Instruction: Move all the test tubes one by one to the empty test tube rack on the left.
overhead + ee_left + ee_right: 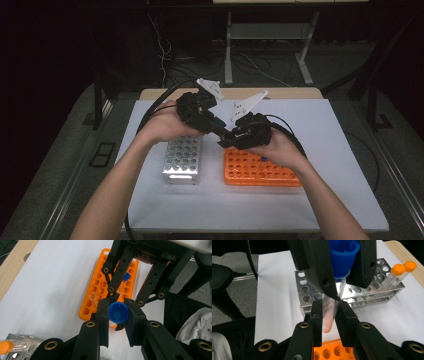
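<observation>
The left gripper (216,131) pinches the round blue plastic cap (118,312) of a clear plastic tube (331,308). The right gripper (226,139) pinches the tube's body below the cap. The tube is held in the air between the two grippers, above the white table top (320,125). The perforated metal tube rack (183,159) lies at 8 o'clock from the grippers, the orange plastic tube rack (260,170) at 5 o'clock. Two orange-capped tubes (399,272) lean in the metal rack.
</observation>
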A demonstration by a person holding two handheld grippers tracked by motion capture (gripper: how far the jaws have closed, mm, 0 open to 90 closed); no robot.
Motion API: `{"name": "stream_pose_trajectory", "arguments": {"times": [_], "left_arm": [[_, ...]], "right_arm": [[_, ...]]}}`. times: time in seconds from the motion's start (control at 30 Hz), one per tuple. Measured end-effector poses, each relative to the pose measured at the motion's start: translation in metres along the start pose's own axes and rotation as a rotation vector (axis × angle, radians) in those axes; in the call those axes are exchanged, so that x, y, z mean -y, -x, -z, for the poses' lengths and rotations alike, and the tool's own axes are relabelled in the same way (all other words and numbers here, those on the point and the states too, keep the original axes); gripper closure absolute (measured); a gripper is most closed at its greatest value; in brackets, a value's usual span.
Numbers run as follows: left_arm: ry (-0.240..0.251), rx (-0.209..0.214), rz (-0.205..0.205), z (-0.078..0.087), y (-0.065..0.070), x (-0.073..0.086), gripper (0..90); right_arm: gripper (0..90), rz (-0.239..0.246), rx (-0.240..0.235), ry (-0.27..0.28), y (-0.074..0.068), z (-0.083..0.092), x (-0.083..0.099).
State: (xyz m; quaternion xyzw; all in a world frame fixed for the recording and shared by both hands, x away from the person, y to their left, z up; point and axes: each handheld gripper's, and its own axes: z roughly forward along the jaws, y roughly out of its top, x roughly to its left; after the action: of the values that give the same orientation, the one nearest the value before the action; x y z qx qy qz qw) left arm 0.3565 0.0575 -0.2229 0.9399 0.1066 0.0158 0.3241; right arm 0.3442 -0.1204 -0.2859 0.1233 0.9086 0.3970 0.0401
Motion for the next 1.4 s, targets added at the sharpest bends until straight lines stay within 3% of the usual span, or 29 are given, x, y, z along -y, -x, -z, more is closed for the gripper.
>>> {"name": "stream_pose_trajectory", "arguments": {"times": [0.3,0.57,0.63,0.73,0.8,1.1,1.4], "left_arm": [[0.019,-0.047,0.037,0.011,-0.011,0.007,73.7],[0.039,-0.104,0.086,0.021,-0.023,0.015,73.8],[0.038,-0.118,0.094,0.022,-0.027,0.016,73.8],[0.038,-0.134,0.108,0.024,-0.032,0.018,73.8],[0.04,-0.144,0.117,0.025,-0.035,0.02,73.8],[0.054,-0.194,0.17,0.029,-0.051,0.028,74.0],[0.042,-0.239,0.184,0.024,-0.066,0.036,74.0]], "right_arm": [[54.9,-0.037,0.038,0.036,0.008,0.016,0.007],[27.9,-0.119,0.097,0.098,0.018,0.037,0.02],[16.4,-0.144,0.119,0.107,0.02,0.042,0.024],[10.3,-0.175,0.13,0.116,0.023,0.05,0.032],[0.2,-0.201,0.133,0.118,0.025,0.054,0.038],[0.2,-0.258,0.156,0.116,0.028,0.073,0.065],[0.2,-0.282,0.158,0.109,0.024,0.086,0.087]]}}
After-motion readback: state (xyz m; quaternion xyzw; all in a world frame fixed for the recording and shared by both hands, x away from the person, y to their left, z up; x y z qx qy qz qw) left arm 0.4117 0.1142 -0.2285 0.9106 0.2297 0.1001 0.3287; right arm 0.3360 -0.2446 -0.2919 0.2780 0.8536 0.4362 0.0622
